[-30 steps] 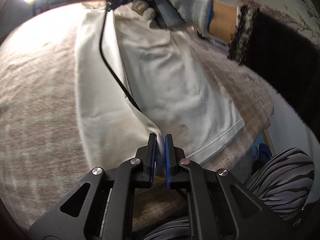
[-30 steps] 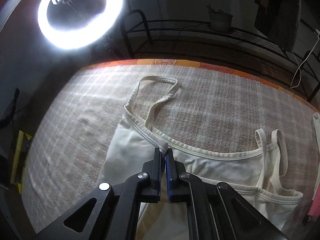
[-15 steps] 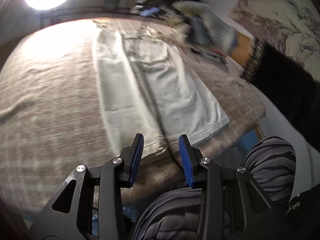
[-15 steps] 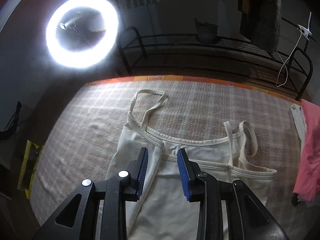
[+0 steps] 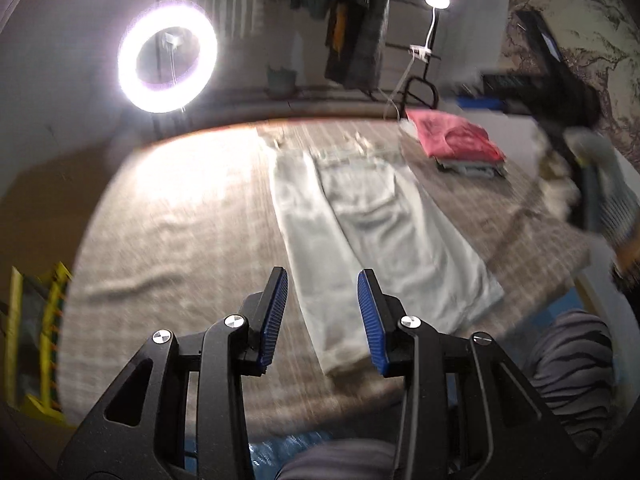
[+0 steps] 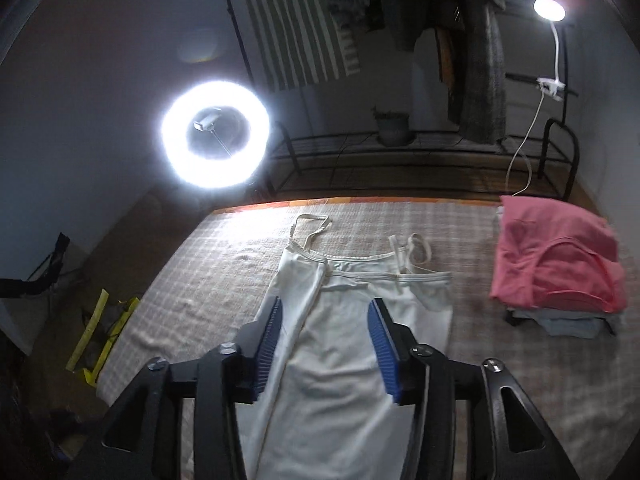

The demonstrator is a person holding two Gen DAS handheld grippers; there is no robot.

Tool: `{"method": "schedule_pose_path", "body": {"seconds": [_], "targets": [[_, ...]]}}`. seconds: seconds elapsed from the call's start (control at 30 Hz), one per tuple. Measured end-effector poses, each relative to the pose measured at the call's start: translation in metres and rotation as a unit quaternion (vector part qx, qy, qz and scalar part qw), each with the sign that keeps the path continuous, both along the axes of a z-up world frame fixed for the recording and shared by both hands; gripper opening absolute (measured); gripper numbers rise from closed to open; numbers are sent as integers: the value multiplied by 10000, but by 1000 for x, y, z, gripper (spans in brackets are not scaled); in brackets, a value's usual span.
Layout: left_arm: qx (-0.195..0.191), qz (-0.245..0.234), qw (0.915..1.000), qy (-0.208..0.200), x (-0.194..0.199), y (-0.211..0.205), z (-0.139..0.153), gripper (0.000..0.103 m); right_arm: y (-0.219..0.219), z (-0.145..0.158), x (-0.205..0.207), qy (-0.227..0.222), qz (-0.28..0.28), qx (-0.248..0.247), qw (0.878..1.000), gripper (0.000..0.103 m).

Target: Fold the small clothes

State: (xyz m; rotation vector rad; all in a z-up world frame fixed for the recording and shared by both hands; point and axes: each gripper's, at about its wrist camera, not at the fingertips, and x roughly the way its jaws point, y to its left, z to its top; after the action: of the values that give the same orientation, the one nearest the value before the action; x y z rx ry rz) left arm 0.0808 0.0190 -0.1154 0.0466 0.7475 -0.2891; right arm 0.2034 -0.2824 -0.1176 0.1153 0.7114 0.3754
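A cream strappy top (image 6: 340, 380) lies flat on the checked blanket (image 6: 224, 280), with its left side folded lengthwise over the middle. The straps (image 6: 312, 228) point to the far edge. My right gripper (image 6: 326, 306) hovers above the top's middle; its jaws are opening and nothing is between them. In the left wrist view the same top (image 5: 380, 220) stretches away from the near edge. My left gripper (image 5: 323, 280) hangs open over the hem end and holds nothing. A blurred gloved hand (image 5: 600, 176) shows at the right edge.
A stack of folded clothes with a pink piece on top (image 6: 556, 264) sits at the blanket's far right (image 5: 460, 140). A ring light (image 6: 214, 136) and a dark metal rack (image 6: 400, 160) stand behind the table. A striped trouser leg (image 5: 568, 364) is at the near right.
Both grippers let go of the folded edge of the top, opened, and rose back away from it. The top now lies flat with its side folded over.
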Motion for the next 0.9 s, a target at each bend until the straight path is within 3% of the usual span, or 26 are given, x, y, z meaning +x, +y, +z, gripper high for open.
{"method": "schedule_pose_path", "body": {"seconds": [0.13,0.47,0.67,0.9], "targets": [[35,82,9994,-348,7,-9,21,37,-13,7,-44,-294,-202,-210,9991,71],[-363,-17,9967,-732,23,-44,46,37,-53,20,-104,-753,-804,148,9938,103],[-528,-159,9966,-604,25,-73,29,37,-61,16,-107,-764,-786,-166,9938,103],[-344,-489,9978,-283,33,-111,-22,37,-87,-14,-97,-471,-681,234,9963,103]]}}
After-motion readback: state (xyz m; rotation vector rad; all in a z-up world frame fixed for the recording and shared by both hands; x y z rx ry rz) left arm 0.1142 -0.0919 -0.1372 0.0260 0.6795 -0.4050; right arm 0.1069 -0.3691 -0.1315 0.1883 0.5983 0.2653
